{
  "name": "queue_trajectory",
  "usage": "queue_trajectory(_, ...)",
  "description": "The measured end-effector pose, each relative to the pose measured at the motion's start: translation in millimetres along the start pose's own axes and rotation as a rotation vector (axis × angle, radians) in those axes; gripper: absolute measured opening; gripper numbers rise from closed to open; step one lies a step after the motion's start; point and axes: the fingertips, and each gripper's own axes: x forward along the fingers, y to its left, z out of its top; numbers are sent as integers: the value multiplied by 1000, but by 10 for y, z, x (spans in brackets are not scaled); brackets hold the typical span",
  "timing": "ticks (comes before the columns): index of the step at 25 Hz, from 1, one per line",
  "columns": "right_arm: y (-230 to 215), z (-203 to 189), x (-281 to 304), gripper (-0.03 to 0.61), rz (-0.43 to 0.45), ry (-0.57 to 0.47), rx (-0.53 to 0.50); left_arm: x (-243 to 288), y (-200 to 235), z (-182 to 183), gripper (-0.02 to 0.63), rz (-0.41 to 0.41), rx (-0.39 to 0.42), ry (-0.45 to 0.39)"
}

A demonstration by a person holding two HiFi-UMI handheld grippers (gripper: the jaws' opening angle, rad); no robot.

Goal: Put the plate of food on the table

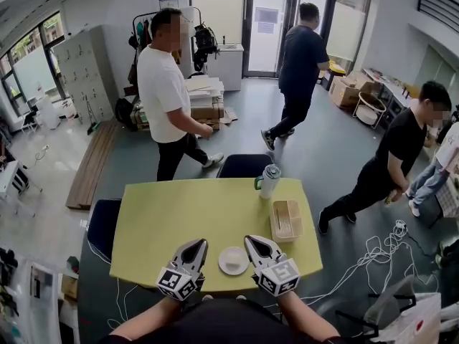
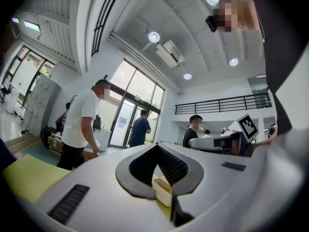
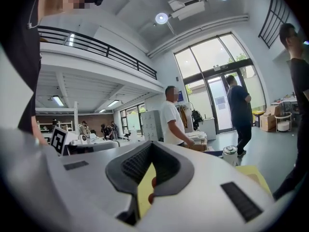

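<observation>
Plate (image 1: 234, 260), closed left gripper (image 1: 200, 244), right gripper (image 1: 249, 240) flanking

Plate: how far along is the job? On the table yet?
Done, by the look of it: the white plate sits on the yellow table near its front edge. In hand: nothing. The left gripper and right gripper flank the plate with jaws together and empty. Left: nothing obvious, though I can't tell whether the plate has food on it.

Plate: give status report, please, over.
Left hand-held gripper shut, empty. Right hand-held gripper shut, empty. Plate rests on table, near edge, between them. Basket and cup stand clear.
</observation>
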Motion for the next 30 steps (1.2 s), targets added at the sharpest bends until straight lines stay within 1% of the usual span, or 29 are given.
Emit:
queue_trajectory(5,-90,29,-47,12,-42,-15,14,-14,-14,-1,8,4,0,0)
queue_trajectory(11,-94,38,-64,12,-57,-31,1,-26,30,15,8,14,1,-6)
queue_trajectory(30,-10,-94,-37,12,-63,19,-13,-99,40,21,8,25,-2,-6)
